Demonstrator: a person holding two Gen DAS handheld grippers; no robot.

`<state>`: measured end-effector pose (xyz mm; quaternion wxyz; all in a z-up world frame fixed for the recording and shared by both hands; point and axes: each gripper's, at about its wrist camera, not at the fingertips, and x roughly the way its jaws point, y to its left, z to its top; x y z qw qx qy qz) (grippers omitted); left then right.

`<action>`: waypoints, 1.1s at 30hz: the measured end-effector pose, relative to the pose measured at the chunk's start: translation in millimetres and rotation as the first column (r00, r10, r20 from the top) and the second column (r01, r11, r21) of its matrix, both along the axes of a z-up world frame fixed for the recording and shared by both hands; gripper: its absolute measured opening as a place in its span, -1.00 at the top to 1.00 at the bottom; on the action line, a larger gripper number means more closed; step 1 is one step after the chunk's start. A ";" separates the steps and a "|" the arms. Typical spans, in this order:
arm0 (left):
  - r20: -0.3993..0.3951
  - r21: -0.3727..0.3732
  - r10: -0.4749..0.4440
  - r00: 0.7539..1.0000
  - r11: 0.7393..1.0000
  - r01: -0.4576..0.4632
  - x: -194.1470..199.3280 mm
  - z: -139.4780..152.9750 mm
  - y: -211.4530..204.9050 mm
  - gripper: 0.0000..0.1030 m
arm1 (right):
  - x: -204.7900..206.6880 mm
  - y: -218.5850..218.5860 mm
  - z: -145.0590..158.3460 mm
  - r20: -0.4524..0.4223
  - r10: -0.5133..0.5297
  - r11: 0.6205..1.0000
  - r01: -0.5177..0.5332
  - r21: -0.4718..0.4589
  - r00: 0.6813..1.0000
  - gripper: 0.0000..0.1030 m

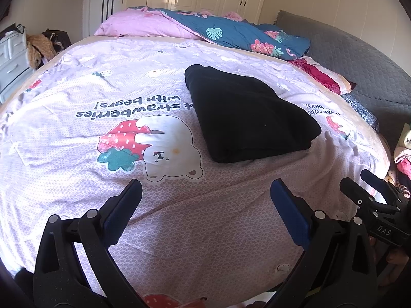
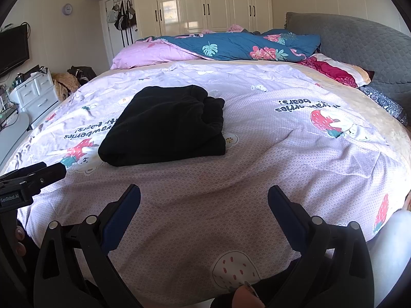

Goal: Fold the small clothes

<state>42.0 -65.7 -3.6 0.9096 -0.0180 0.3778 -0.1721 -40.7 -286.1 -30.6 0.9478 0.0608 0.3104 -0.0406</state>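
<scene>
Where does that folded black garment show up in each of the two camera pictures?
Left wrist: the black garment lies right of centre on the bedspread, beyond the open left gripper.
Right wrist: the black garment lies left of centre, beyond the open right gripper.
Shared landmark: the blue floral quilt at the far end of the bed.

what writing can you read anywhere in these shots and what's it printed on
"strawberries with bears!" upside down on the lilac bedsheet, its first word hidden under the folded black garment.
The same phrase repeats near the sheet's right side, partly creased, only "bears!" clear.
"DAS" on the right gripper body.
"GenRobot.AI" on the left gripper body.
Wall clock: numerals too small to read.
</scene>
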 end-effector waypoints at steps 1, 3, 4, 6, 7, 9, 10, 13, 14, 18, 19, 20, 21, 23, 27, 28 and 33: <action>0.000 -0.001 0.000 1.000 1.000 0.000 -0.1 0.1 0.0 -0.82 | 0.0 0.6 0.5 0.000 0.000 1.000 0.000 0.000 1.000 -0.92; 0.000 0.001 0.001 1.000 1.000 -0.001 -0.1 0.0 0.1 -0.82 | 0.0 0.8 0.7 0.000 0.000 1.000 0.000 0.000 1.000 -0.92; 0.000 0.002 0.002 1.000 1.000 -0.002 -0.1 -0.1 0.1 -0.82 | 0.0 0.7 0.6 0.000 0.001 1.000 -0.001 0.000 1.000 -0.92; 0.001 0.005 0.004 1.000 1.000 -0.004 0.1 -0.3 0.0 -0.82 | 0.1 0.8 0.8 0.000 0.000 1.000 0.000 -0.001 1.000 -0.92; 0.001 0.006 0.005 1.000 1.000 -0.005 0.2 -0.3 0.2 -0.82 | -0.1 0.3 0.6 0.000 -0.001 1.000 0.001 -0.001 1.000 -0.92; 0.001 0.005 0.005 1.000 1.000 -0.005 0.0 0.1 0.8 -0.82 | -0.6 -1.2 0.3 0.000 -0.002 1.000 0.002 0.000 1.000 -0.92; 0.001 0.006 0.004 1.000 1.000 -0.004 0.1 0.0 0.7 -0.82 | -0.9 -2.6 -0.2 0.000 -0.003 1.000 0.003 0.001 1.000 -0.92; 0.001 0.011 0.005 1.000 1.000 -0.005 0.2 -0.1 1.1 -0.82 | -1.9 -5.6 -0.5 0.000 -0.003 1.000 0.003 0.000 1.000 -0.92; 0.000 0.009 0.005 1.000 1.000 -0.005 0.1 -0.1 1.2 -0.82 | -1.9 -5.5 -0.5 0.000 -0.003 1.000 0.003 0.000 1.000 -0.92; 0.000 0.010 0.008 1.000 1.000 -0.008 -0.3 0.0 2.0 -0.82 | -1.6 -5.0 -0.4 -0.001 -0.004 1.000 0.004 -0.001 1.000 -0.92; 0.001 0.011 0.009 1.000 1.000 -0.009 -0.3 0.2 2.4 -0.82 | -1.9 -4.7 -0.3 -0.001 -0.004 1.000 0.004 -0.001 1.000 -0.92; 0.002 0.011 0.009 1.000 1.000 -0.009 -0.4 0.3 2.7 -0.82 | -2.3 -5.8 -0.6 -0.001 -0.004 1.000 0.004 -0.001 1.000 -0.92; 0.002 0.012 0.009 1.000 1.000 -0.009 -0.6 0.1 2.5 -0.82 | -1.9 -4.3 -0.2 -0.001 -0.005 1.000 0.005 -0.002 1.000 -0.92; 0.001 0.013 0.010 1.000 1.000 -0.010 -1.3 -0.3 1.9 -0.82 | -2.3 -5.6 -0.3 -0.001 -0.004 1.000 0.004 -0.002 1.000 -0.92; -0.001 0.019 0.013 1.000 1.000 -0.013 0.1 -0.9 1.7 -0.82 | -2.5 -5.3 -0.4 -0.002 -0.004 1.000 0.004 -0.001 1.000 -0.92; -0.001 0.019 0.014 1.000 1.000 -0.014 0.3 -0.9 1.9 -0.82 | -2.6 -5.5 -0.4 -0.002 -0.004 1.000 0.004 -0.001 1.000 -0.92; -0.003 0.019 0.018 1.000 1.000 -0.018 1.8 -2.0 2.1 -0.82 | -2.4 -5.2 -0.2 -0.002 -0.003 1.000 0.003 -0.002 1.000 -0.92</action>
